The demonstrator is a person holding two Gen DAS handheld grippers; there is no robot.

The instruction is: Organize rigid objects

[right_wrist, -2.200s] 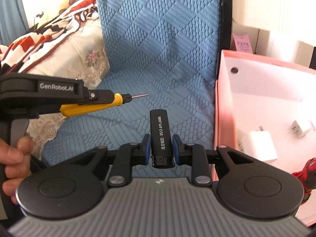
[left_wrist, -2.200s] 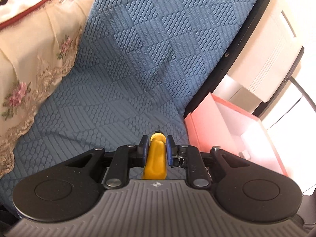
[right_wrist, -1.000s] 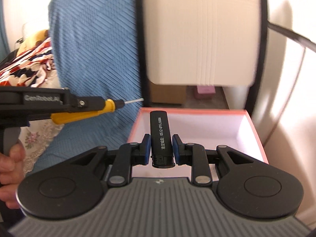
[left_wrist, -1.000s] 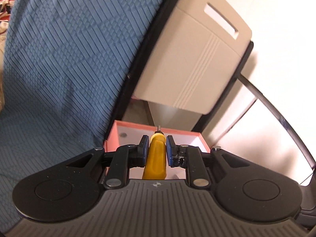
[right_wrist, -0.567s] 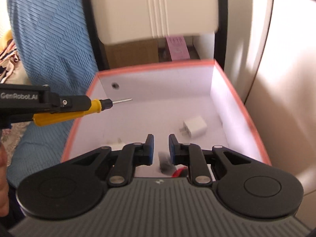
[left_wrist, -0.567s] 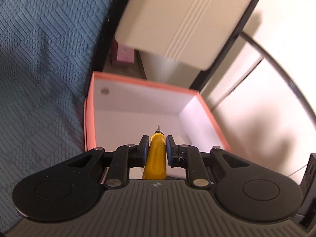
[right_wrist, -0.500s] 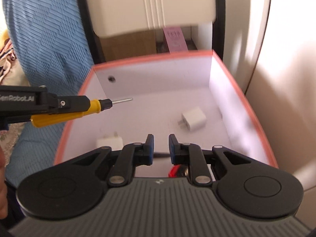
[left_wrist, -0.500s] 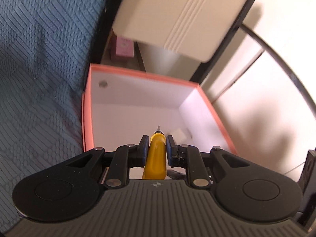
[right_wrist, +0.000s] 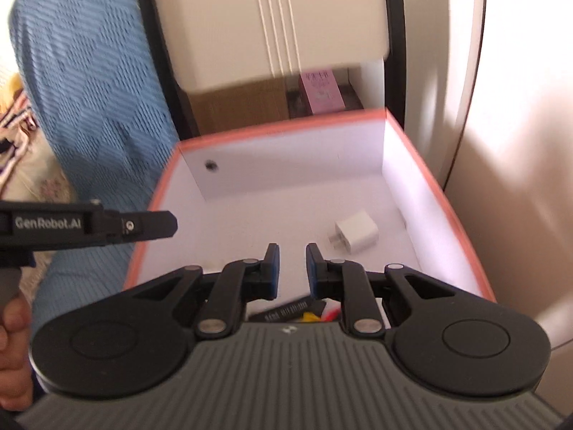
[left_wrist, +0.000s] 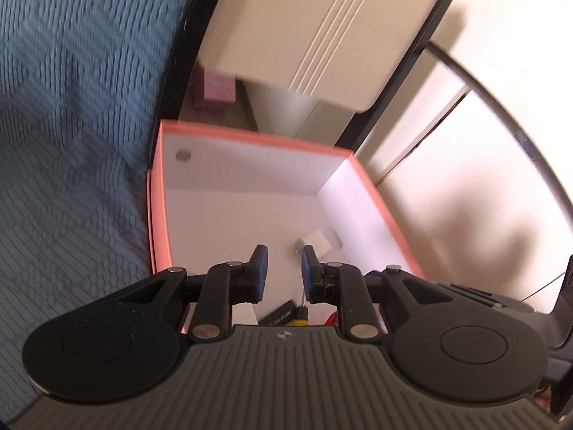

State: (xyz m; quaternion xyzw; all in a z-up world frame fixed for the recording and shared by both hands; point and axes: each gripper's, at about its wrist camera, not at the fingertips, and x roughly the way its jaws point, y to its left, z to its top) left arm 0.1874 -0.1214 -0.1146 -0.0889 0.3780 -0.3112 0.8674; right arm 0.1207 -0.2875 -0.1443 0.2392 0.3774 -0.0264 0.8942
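A salmon-pink box [right_wrist: 444, 211] [left_wrist: 157, 215] with a white inside lies below both grippers. On its floor lie a white plug charger [right_wrist: 356, 233] [left_wrist: 315, 242], a black lighter [right_wrist: 283, 311] [left_wrist: 283, 317], the yellow screwdriver [left_wrist: 302, 320] [right_wrist: 309, 317] and something red [left_wrist: 331, 317], all partly hidden by the gripper bodies. My left gripper [left_wrist: 284, 261] [right_wrist: 172, 224] hangs over the box's left side, shut to a narrow gap with nothing between its pads. My right gripper [right_wrist: 292, 259] is over the box's near middle, shut and empty.
A blue quilted cover [left_wrist: 71, 107] [right_wrist: 89, 71] borders the box on the left. Behind the box stands a beige cabinet [right_wrist: 268, 18] in a black frame, with a small pink carton [right_wrist: 322, 91] and a cardboard box [right_wrist: 240, 107] under it. A person's hand [right_wrist: 10, 326] holds the left gripper.
The black lighter left my right gripper's jaws and lies in the box, then those jaws closed. The yellow screwdriver has just left my left gripper and lies in the box. Both grippers sank lower.
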